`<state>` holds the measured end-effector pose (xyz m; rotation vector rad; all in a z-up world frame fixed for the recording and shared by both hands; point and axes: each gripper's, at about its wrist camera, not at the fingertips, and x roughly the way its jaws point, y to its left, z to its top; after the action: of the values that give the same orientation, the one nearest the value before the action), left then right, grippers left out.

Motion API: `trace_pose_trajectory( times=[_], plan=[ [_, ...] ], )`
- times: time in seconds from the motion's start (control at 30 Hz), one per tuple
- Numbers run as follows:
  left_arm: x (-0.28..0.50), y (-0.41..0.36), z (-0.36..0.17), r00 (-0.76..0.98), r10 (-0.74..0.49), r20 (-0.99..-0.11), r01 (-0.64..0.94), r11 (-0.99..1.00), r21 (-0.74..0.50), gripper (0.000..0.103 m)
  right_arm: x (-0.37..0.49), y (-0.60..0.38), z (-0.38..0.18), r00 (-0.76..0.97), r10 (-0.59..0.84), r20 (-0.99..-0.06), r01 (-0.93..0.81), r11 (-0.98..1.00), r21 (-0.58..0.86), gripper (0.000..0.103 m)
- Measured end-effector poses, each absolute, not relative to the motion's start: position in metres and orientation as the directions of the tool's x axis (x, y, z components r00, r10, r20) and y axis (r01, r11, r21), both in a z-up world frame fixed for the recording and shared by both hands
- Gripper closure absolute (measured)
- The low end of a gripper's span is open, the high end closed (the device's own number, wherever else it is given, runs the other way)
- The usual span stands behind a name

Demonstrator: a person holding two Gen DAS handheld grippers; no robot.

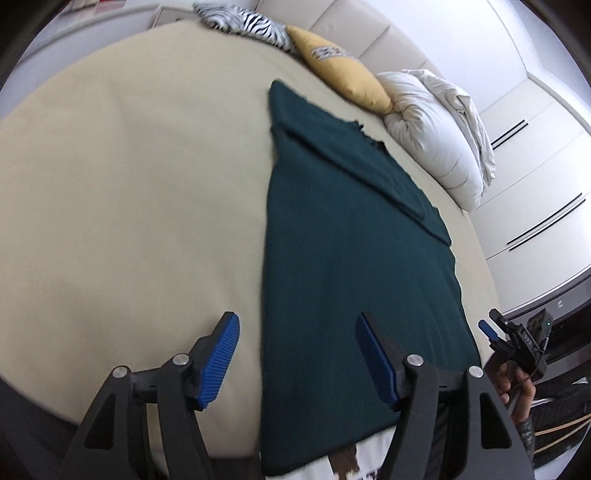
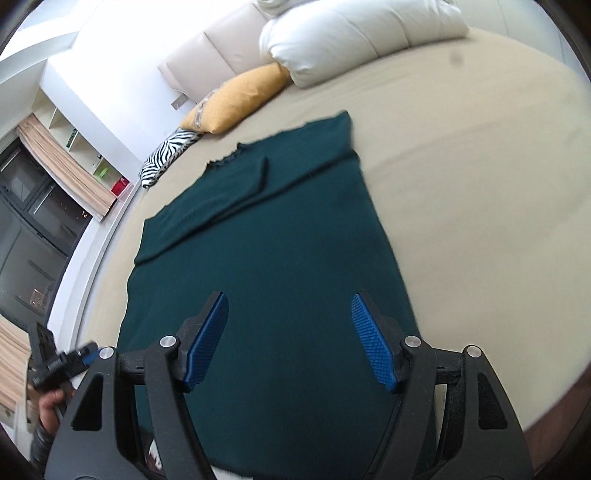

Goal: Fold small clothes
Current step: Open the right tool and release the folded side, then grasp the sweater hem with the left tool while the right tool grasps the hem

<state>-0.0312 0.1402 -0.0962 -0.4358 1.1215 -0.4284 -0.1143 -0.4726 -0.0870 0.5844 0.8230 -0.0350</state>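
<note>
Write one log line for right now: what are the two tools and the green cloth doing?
left tool: open, empty | right tool: open, empty | green cloth: flat on bed, far end folded over

The bed (image 1: 110, 166) carries a smooth beige cover across its whole visible surface. A dark green garment (image 1: 332, 258) lies flat on it, one sleeve folded across the upper body. At the headboard end, four items rest directly on the bed in a row: a zebra-striped cushion (image 1: 251, 22), touching a yellow cushion (image 1: 343, 77), which touches a white pillow (image 1: 424, 125) with a crumpled white duvet (image 1: 469, 110) lying on and behind it. The garment lies near the yellow cushion, apart from it.
</note>
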Motion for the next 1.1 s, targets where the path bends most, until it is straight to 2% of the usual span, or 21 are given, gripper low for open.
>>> trace_pose_trajectory(
  times=[0.13,0.33,0.5,0.6,0.67,0.73,0.93,1.1],
  plan=[
    [-0.051,0.144,-0.11,0.314,-0.571,-0.758,0.086,0.812,-0.577,0.036,-0.138,-0.482,-0.099,0.674,0.218,-0.706,0.274,0.813,0.513,0.035],
    [-0.061,0.133,-0.125,0.217,-0.592,-0.776,0.105,0.804,-0.585,0.048,-0.166,-0.496,-0.11,0.657,0.248,-0.712,0.295,0.784,0.546,0.036],
    [-0.056,0.138,-0.132,0.206,-0.605,-0.769,0.068,0.793,-0.606,0.061,-0.186,-0.505,-0.116,0.647,0.253,-0.72,0.324,0.763,0.559,0.037],
    [-0.056,0.14,-0.132,0.203,-0.601,-0.773,0.061,0.795,-0.603,0.07,-0.196,-0.51,-0.119,0.635,0.261,-0.727,0.337,0.753,0.565,0.039],
    [-0.058,0.139,-0.132,0.193,-0.6,-0.776,0.067,0.797,-0.6,0.084,-0.201,-0.51,-0.12,0.626,0.264,-0.733,0.338,0.756,0.561,0.039],
    [-0.06,0.139,-0.132,0.186,-0.603,-0.776,0.077,0.796,-0.6,0.093,-0.202,-0.51,-0.12,0.614,0.267,-0.743,0.341,0.759,0.554,0.039],
    [-0.06,0.138,-0.127,0.196,-0.605,-0.771,0.103,0.795,-0.598,0.096,-0.205,-0.509,-0.118,0.578,0.262,-0.773,0.358,0.77,0.528,0.048],
    [-0.063,0.141,-0.122,0.205,-0.607,-0.768,0.122,0.794,-0.595,0.096,-0.208,-0.509,-0.12,0.534,0.28,-0.797,0.372,0.769,0.52,0.065]
  ],
)
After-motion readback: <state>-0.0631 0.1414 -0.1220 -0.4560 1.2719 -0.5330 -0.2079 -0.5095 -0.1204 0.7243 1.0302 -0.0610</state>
